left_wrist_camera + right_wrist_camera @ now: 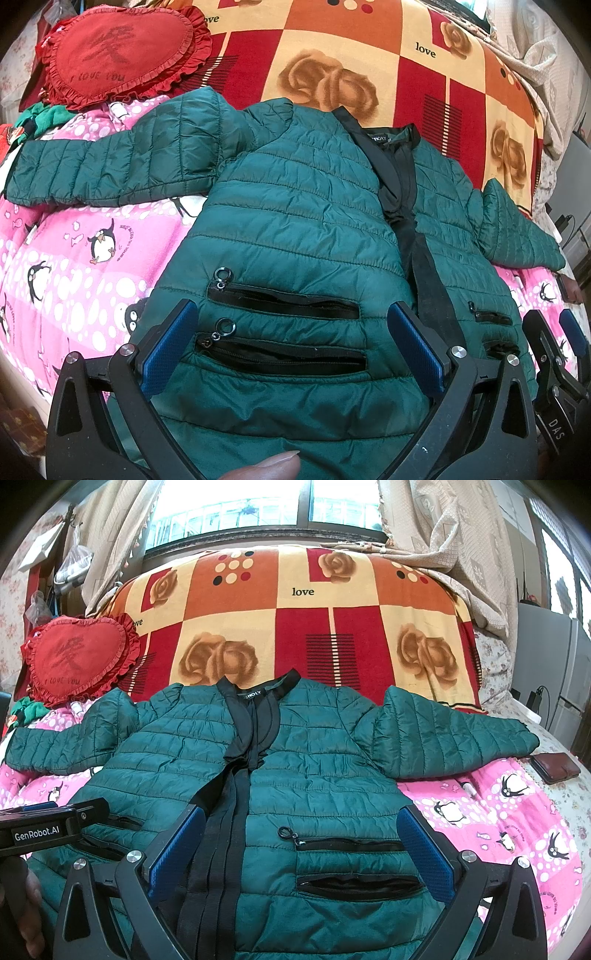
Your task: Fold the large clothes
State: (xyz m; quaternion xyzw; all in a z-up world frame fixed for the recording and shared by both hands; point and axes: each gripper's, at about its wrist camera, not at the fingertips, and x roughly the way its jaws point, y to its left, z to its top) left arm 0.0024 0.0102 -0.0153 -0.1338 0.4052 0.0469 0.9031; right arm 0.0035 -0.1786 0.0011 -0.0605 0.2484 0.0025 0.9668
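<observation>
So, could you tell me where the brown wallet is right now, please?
In the right wrist view, the brown wallet lies at the far right on the pink penguin blanket, just past the cuff of the green jacket's right-hand sleeve.

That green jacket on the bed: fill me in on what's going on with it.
A person is holding a two-finger gripper in each hand over the green quilted jacket, which lies face up on the pink penguin blanket with both sleeves spread out. The left gripper and the right gripper are both open above the pocket area near the hem, gripping nothing. No fold has been made yet. A red heart cushion sits at the far left.
</observation>
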